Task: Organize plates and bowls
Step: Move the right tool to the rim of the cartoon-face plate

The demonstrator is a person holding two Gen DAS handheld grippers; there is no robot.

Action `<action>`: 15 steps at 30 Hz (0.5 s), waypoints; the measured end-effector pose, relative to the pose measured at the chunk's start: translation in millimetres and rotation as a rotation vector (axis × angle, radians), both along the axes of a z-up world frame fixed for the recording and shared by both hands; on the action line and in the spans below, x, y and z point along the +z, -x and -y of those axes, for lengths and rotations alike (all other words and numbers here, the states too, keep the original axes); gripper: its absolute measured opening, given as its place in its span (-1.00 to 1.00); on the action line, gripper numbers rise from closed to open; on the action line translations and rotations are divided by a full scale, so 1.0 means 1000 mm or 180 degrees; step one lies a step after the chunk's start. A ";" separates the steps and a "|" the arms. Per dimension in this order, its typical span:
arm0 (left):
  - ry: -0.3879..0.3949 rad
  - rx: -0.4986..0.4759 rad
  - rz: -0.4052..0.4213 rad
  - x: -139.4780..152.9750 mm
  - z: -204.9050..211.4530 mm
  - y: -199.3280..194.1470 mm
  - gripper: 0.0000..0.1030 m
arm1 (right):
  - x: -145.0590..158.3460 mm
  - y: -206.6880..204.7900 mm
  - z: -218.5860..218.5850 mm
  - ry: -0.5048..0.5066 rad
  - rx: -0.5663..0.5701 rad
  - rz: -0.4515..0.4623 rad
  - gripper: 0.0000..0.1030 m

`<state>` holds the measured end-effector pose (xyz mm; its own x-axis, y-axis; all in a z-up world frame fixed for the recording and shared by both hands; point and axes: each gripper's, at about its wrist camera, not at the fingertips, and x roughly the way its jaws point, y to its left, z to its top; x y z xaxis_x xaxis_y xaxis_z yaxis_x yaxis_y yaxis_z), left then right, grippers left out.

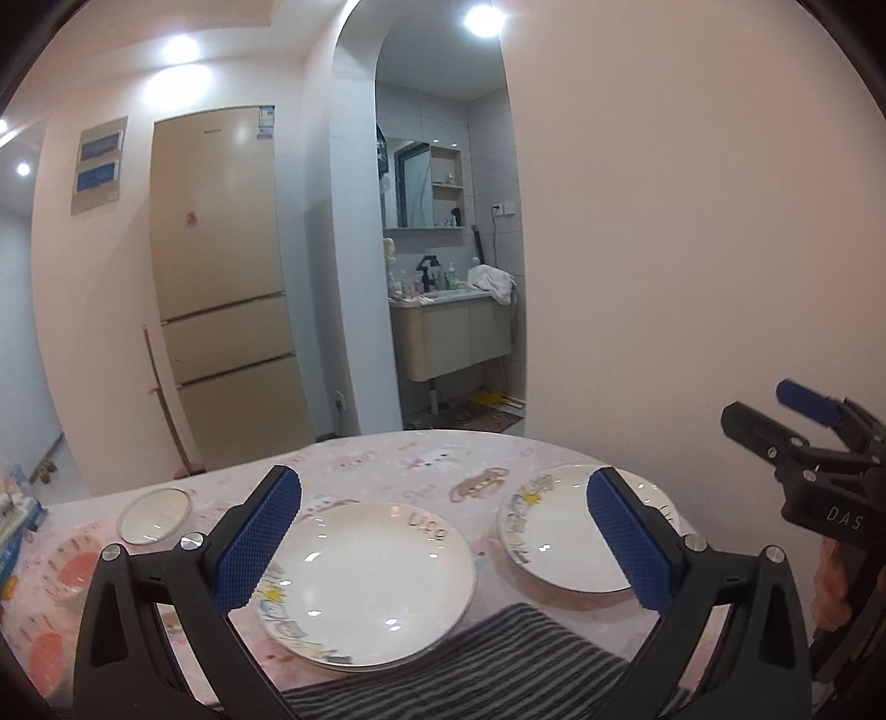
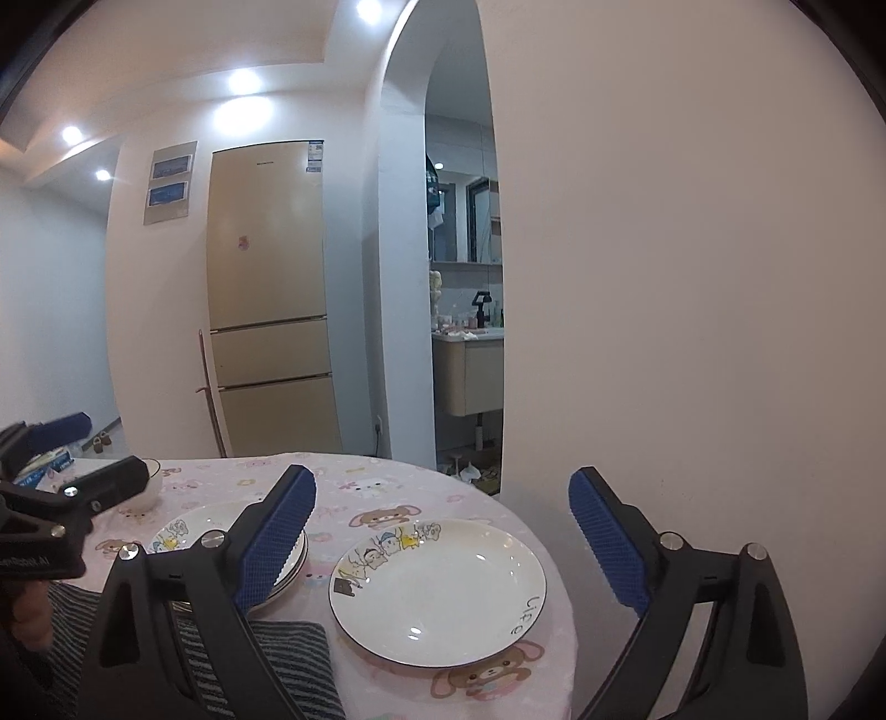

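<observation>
The room is bright. Round ceiling lights (image 1: 180, 50) glow white and blurry, with a shiny patch on the wall under them. Small white spots of glare sit on the near plate (image 1: 368, 581). Both pictures bend like a fishbowl, with dark curved corners. Nearby things look a bit soft and fuzzy.

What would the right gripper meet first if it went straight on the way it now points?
Probably the white cartoon-printed ceramic plate on the pink tablecloth, lying between the open right gripper fingers; depth is unclear, so it might pass above it.
</observation>
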<state>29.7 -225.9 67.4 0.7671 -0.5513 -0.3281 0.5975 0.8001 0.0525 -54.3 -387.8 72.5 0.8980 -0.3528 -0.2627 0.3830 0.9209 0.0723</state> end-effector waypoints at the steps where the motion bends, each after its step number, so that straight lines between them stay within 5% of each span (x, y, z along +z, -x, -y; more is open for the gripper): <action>1: -0.0014 -0.0033 -0.0056 -0.002 0.008 -0.001 1.00 | -0.002 -0.001 0.005 -0.0074 0.0035 -0.0035 0.84; 6: -0.0187 -0.0145 -0.0353 -0.019 0.037 -0.009 1.00 | -0.022 -0.008 0.033 -0.0423 0.0142 -0.0193 0.48; 10: -0.0322 -0.0423 -0.1027 -0.044 0.063 -0.011 0.79 | -0.046 -0.019 0.050 -0.0643 0.0162 -0.0414 0.39; 13: -0.0540 -0.0403 -0.1167 -0.060 0.085 -0.007 0.69 | -0.064 -0.025 0.066 -0.0839 0.0081 -0.0601 0.37; 15: -0.0671 -0.0358 -0.1314 -0.072 0.098 -0.010 0.59 | -0.078 -0.030 0.076 -0.1015 0.0037 -0.0740 0.13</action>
<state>39.5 -324.4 -4.3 0.4884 -0.5123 -0.7064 0.6850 0.7266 -0.0533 -23.9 -464.1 -5.8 0.8052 -0.2108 -0.5543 0.4125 0.8706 0.2681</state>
